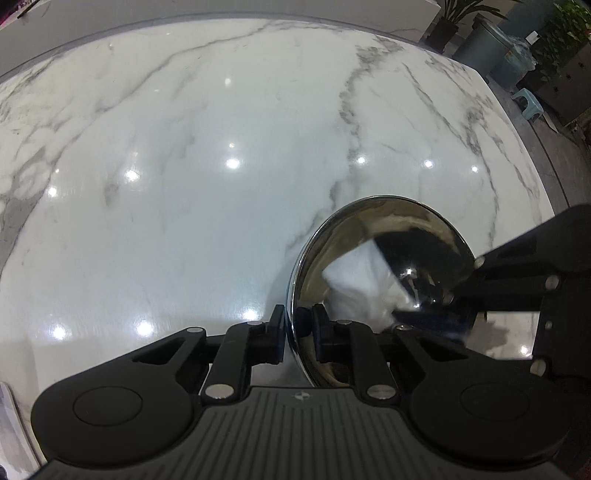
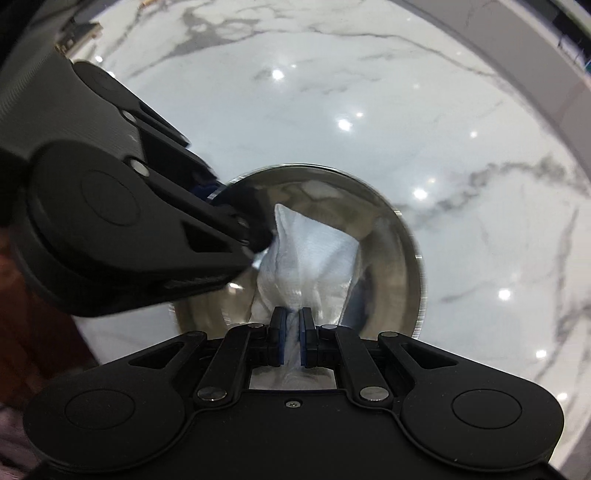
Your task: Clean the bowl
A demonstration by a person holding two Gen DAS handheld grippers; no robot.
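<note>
Round polished steel bowl (image 1: 380, 273) sits on white marble bench (image 1: 184, 184). Left gripper (image 1: 293, 325) pinches its near-left rim. Right gripper (image 2: 291, 328), clamping white crumpled paper towel (image 2: 314, 258), enters from right; towel lies inside bowl, directly ahead.

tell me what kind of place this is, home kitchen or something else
Probably an indoor lobby or showroom rather than a kitchen, though that's uncertain. The steel bowl sits on a large glossy marble table, and beyond its far edge stand potted plants, a lidded bin and a small stool.
</note>
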